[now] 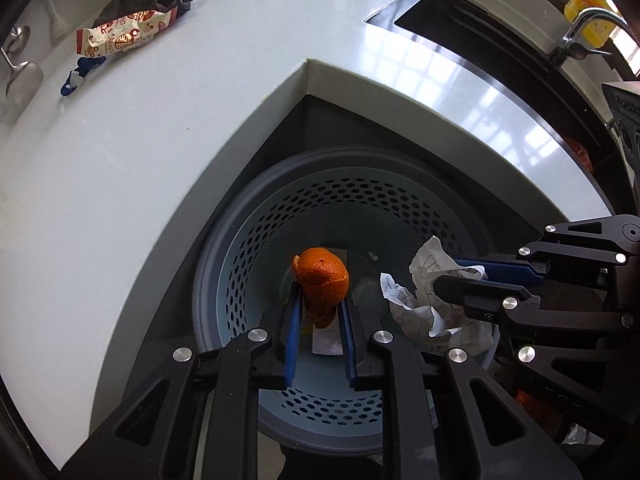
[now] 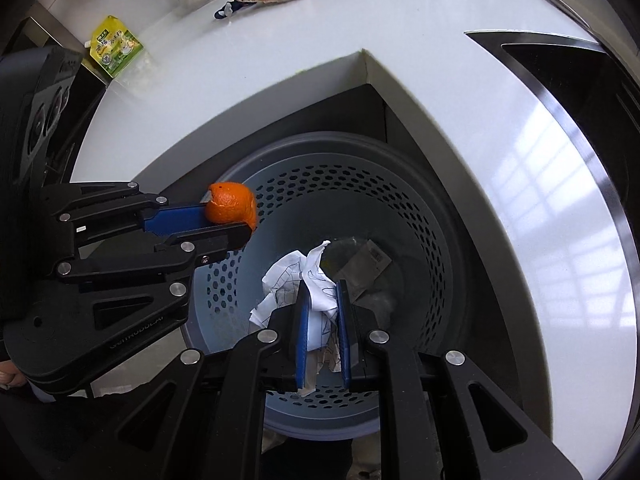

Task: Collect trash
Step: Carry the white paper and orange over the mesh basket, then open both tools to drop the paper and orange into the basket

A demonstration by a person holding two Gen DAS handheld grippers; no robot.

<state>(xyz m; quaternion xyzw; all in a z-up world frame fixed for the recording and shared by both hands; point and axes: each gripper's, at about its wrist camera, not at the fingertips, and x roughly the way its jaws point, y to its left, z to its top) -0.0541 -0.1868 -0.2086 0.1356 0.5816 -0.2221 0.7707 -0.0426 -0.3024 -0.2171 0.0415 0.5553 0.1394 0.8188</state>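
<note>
Both tools held over the bin (image 1: 224, 280) tucked under the worktop (image 1: 140, 152) corner so a release drops straight in: left tool (image 1: 320, 308) clenched on peel (image 1: 322, 280), right tool (image 2: 323, 300) clenched on paper (image 2: 316, 280); wrapper (image 1: 124, 34) left on worktop

The left tool (image 2: 244, 236) body bears faint embossed lettering, perhaps "GenRobot.AI".

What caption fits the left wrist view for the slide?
Left gripper holds orange peel over the bin; right gripper holds crumpled paper alongside.
</note>
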